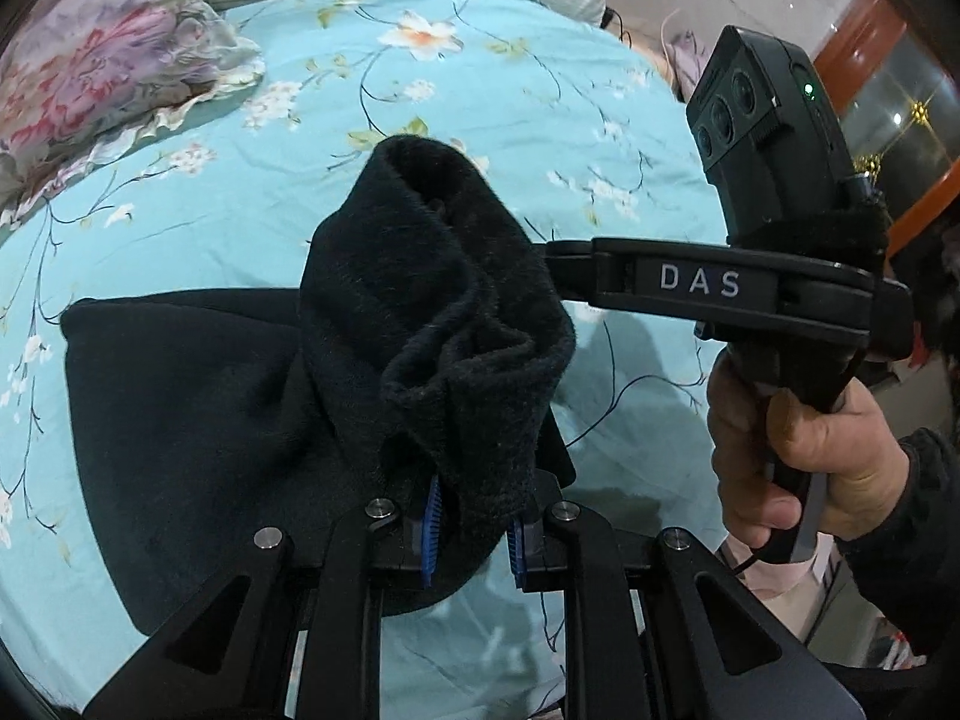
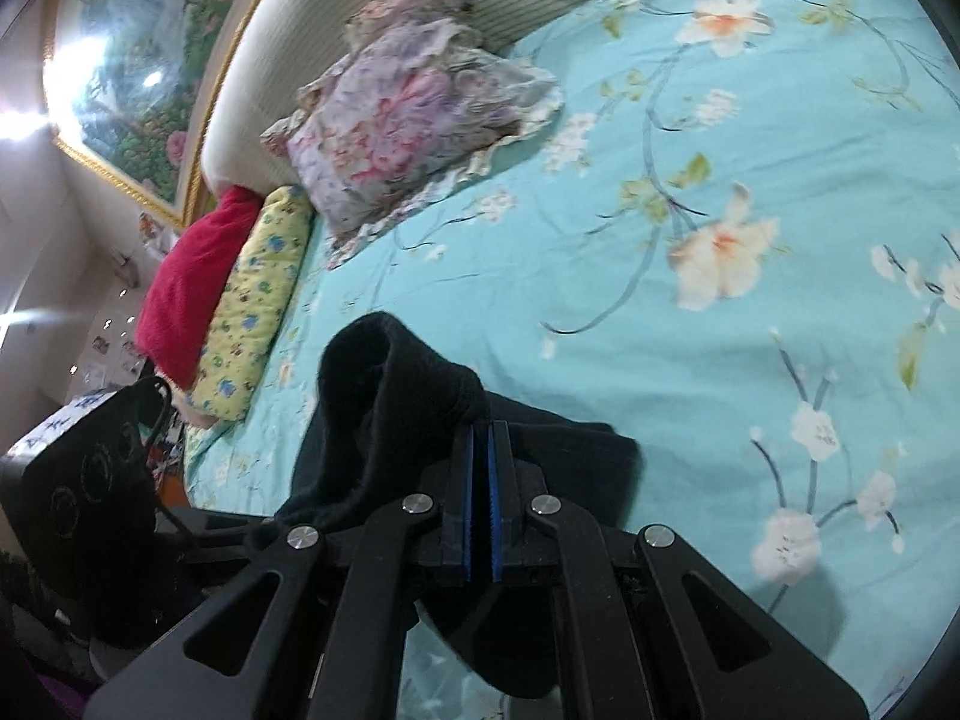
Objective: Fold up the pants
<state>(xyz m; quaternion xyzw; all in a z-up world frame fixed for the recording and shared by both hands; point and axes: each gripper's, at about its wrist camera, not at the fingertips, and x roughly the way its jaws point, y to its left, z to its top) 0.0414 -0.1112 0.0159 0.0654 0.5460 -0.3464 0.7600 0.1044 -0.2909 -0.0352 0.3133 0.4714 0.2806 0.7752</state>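
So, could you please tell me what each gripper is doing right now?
Left gripper: shut on the black pants.
Right gripper: shut on the black pants.

Bed: covered by a turquoise flowered sheet [image 2: 750, 192].
Pants: black pants [image 1: 180, 408] are spread partly on the near sheet.
Far end: a ruffled floral pillow [image 2: 408, 114], a yellow cushion [image 2: 258, 306] and a red cushion [image 2: 192, 282] are laid there.
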